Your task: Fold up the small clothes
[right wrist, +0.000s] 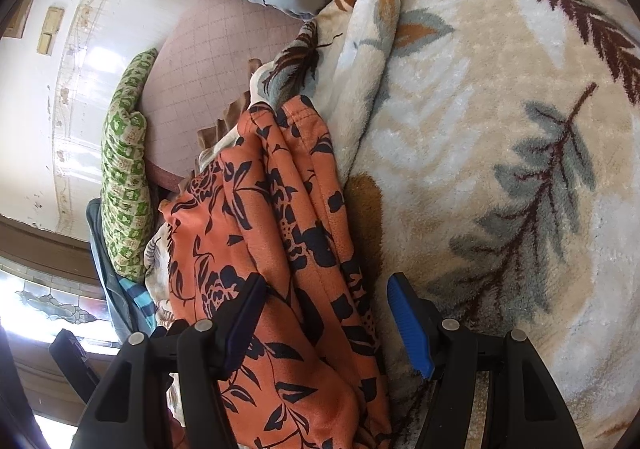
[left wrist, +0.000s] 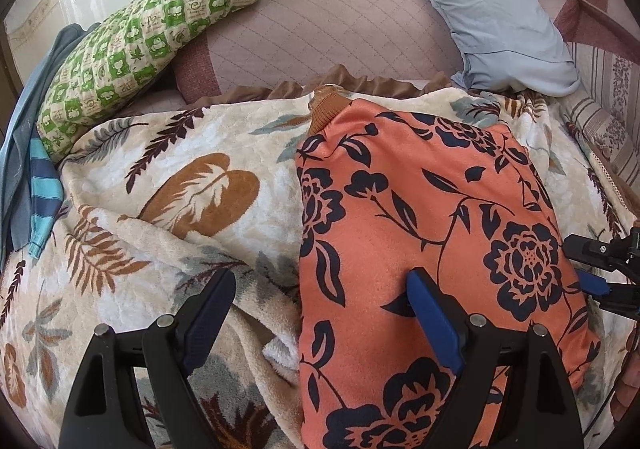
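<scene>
While the cream leaf-print blanket (left wrist: 168,209) covers most of the bed and serves as the landmark for everything else, it lies rumpled, with a brown ruffled hem along its far edge. Beyond that far edge sits a pink quilted cushion (left wrist: 320,29). A pale blue pillow (left wrist: 500,17) lies past the blanket's far right corner, and a green-and-cream patterned pillow (left wrist: 140,45) leans off the blanket's far left side. At the blanket's left border a blue striped cloth (left wrist: 42,185) shows beside grey-blue fabric.

On top of the blanket, toward its right half in the left wrist view, lies the orange garment with dark floral print (left wrist: 432,249), folded into a long panel with a brown ribbed cuff at its far end. In the right wrist view its layered edges stack up in folds against the blanket.

Low over the blanket's near edge, the left gripper (left wrist: 320,309) has its jaws spread wide; one finger is over the blanket, the other over the garment, pinching nothing. At the garment's near right edge, the right gripper (right wrist: 326,319) stands parted too, its fingers straddling the folded layers without squeezing them.
</scene>
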